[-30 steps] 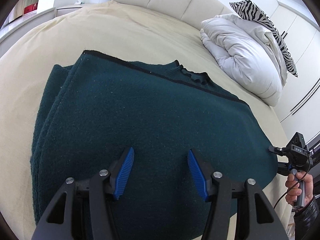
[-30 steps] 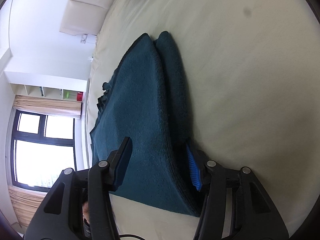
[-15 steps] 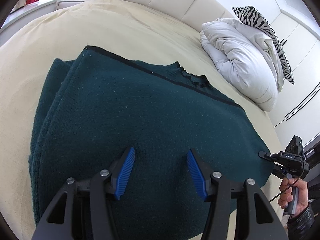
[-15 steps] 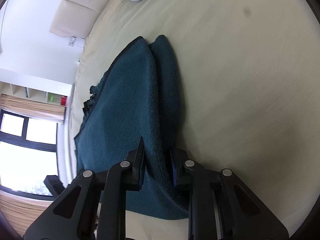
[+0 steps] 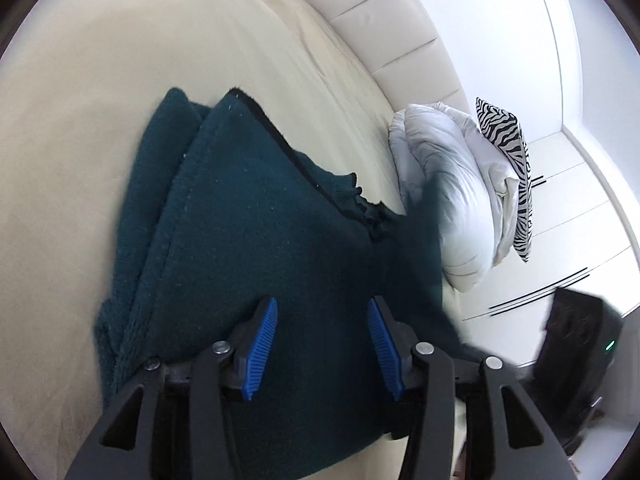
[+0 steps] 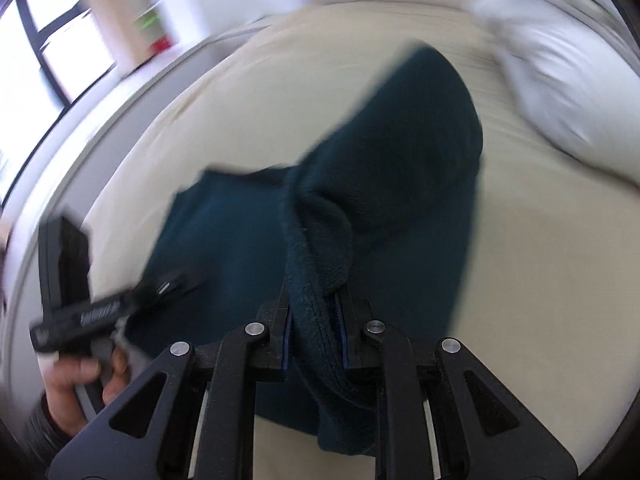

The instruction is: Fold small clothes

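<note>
Sweater point(image 5: 248, 248), dark green and folded, lies on the bed point(image 5: 100, 80), near the white pillow point(image 5: 452, 196). The right gripper point(image 6: 314, 316) has its jaws clamped narrow on a raised fold of its edge. The left gripper point(image 5: 322, 348) hovers above the sweater, jaws closing, nothing between them.

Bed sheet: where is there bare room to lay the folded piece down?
The cream sheet is bare left of the dark green garment, and between its far edge and the headboard. Toward the white duvet and zebra pillow it is crowded: the lifted flap in the right gripper swings there.
</note>
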`<control>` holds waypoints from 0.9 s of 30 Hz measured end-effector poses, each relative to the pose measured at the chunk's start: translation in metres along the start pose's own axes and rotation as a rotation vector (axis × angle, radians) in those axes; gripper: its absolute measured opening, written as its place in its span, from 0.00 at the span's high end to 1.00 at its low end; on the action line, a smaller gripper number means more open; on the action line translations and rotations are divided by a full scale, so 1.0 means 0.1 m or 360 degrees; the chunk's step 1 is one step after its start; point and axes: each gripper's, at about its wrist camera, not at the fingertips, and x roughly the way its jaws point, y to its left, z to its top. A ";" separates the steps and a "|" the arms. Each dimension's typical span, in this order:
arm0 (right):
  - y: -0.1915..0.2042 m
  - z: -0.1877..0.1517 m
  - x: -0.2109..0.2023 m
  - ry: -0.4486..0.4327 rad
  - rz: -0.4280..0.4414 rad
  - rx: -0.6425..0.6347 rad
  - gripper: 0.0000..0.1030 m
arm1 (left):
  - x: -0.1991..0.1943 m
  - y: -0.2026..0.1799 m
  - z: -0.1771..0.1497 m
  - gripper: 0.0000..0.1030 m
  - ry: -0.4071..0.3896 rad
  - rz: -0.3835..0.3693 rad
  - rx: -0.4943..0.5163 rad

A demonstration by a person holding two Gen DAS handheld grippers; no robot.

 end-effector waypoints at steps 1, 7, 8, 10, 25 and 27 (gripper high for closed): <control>0.13 -0.02 0.19 0.0051 0.0006 -0.0049 0.85 | 0.01 0.00 0.01 0.49 0.0011 -0.0007 0.0002; 0.15 -0.15 0.41 0.0040 0.0065 -0.0042 0.83 | 0.17 -0.11 0.10 0.38 0.0064 -0.0020 -0.0028; 0.12 -0.16 0.38 0.0033 0.0078 -0.0036 0.83 | 0.19 -0.16 0.12 0.36 0.0069 -0.0016 -0.0017; 0.09 -0.21 0.31 0.0033 0.0099 -0.0052 0.80 | 0.27 -0.25 0.15 0.30 0.0108 -0.0012 0.0007; -0.53 -1.07 -0.68 -0.0337 0.0450 0.0079 0.56 | 0.57 -0.28 0.22 0.74 0.0273 0.0137 0.0021; -0.61 -1.09 -0.64 -0.0321 0.0407 0.0141 0.55 | 0.55 -0.21 0.24 0.83 0.0277 0.0107 -0.0007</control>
